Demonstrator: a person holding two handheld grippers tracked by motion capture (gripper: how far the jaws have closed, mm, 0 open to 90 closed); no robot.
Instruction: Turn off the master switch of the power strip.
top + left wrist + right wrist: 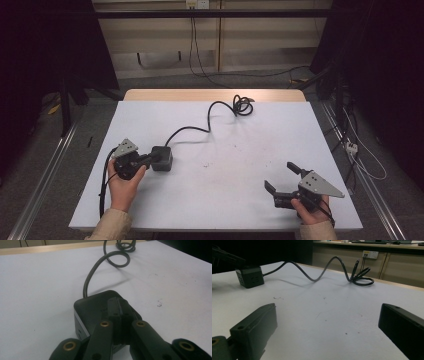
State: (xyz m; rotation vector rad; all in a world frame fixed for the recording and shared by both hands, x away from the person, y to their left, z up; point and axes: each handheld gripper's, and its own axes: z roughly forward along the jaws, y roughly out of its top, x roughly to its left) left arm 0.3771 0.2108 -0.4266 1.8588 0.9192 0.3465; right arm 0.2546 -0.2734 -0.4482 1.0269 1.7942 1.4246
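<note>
A black cube-shaped power adapter block with rounded corners and a matte top sits on the white table, left of its middle; one side face carries socket slots, seen in the right gripper view. A thick black cable leaves its far side, snakes across the table in loose bends and ends in a small coil near the far wooden edge. The left gripper, held in the person's left hand, has its jaws pressed together with nothing between them, and their tips rest over the block's top. The right gripper, in the right hand, lies near the table's near right corner with its jaws spread wide and empty. Bare tabletop stretches between the two grippers and ahead of the right one. The block lies well in from the left edge, and the coil lies close to the far edge.
</note>
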